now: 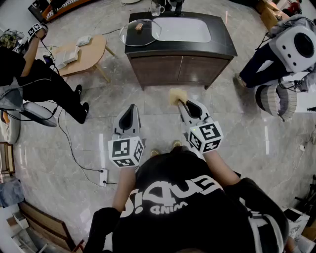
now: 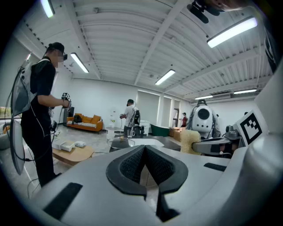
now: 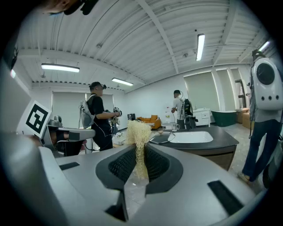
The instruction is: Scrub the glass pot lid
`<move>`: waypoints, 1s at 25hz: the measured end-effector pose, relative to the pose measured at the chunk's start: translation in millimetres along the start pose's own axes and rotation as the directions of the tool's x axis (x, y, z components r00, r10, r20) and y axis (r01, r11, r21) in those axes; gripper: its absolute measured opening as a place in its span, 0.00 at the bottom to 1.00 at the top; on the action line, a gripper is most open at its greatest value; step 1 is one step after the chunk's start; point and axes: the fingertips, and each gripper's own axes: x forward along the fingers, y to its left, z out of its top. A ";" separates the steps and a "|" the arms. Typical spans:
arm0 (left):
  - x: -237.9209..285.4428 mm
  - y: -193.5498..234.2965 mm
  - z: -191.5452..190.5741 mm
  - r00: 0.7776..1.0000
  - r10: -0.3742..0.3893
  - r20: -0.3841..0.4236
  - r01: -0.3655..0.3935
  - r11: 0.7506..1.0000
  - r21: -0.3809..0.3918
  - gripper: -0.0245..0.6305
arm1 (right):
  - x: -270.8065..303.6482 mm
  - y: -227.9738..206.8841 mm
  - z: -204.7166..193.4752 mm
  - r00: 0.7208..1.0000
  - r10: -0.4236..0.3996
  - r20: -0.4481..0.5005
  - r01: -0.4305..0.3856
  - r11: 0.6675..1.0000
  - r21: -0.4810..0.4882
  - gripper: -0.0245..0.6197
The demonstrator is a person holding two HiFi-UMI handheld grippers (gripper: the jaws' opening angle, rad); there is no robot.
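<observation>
Between my right gripper's point(image 3: 140, 152) jaws sits a pale, stringy scrubber point(image 3: 138, 132) — pinched tight, its tuft poking out past the tips. My left gripper point(image 2: 144, 150) hangs at 9 o'clock of it, jaws pressed together with nothing in them. Both point across the floor point(image 1: 222, 113) toward the dark counter point(image 1: 217, 44), well apart at 12 o'clock. On the counter's left end lies the glass lid point(image 1: 148, 34), knob up, at 9 o'clock of the white sink point(image 1: 190, 29) — a mug point(image 1: 157, 10) stands at 1 o'clock of the lid.

Lid point(image 1: 148, 34) on counter point(image 1: 220, 43), left of sink point(image 1: 187, 29)
</observation>
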 end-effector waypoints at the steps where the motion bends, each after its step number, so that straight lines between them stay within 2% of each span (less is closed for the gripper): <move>1: -0.9 -0.3 -0.2 1.000 -0.002 0.001 0.002 1.000 0.000 0.06 | -0.8 0.9 -0.6 1.000 -0.001 0.000 0.001 1.000 -0.001 0.11; 12: -11.1 2.2 -4.1 0.999 -0.034 -0.004 0.034 0.999 0.003 0.06 | -15.5 17.2 -8.6 1.000 -0.018 -0.002 0.018 1.000 0.016 0.11; 16: -17.4 10.4 -10.0 0.999 -0.048 0.011 0.049 0.999 -0.023 0.06 | -18.9 25.6 -18.7 0.999 -0.045 -0.003 0.045 0.999 0.008 0.11; 25: -28.6 28.2 -19.4 0.998 -0.070 0.005 0.070 0.998 -0.001 0.06 | -19.2 44.1 -36.6 0.995 -0.096 -0.008 0.097 0.994 0.044 0.11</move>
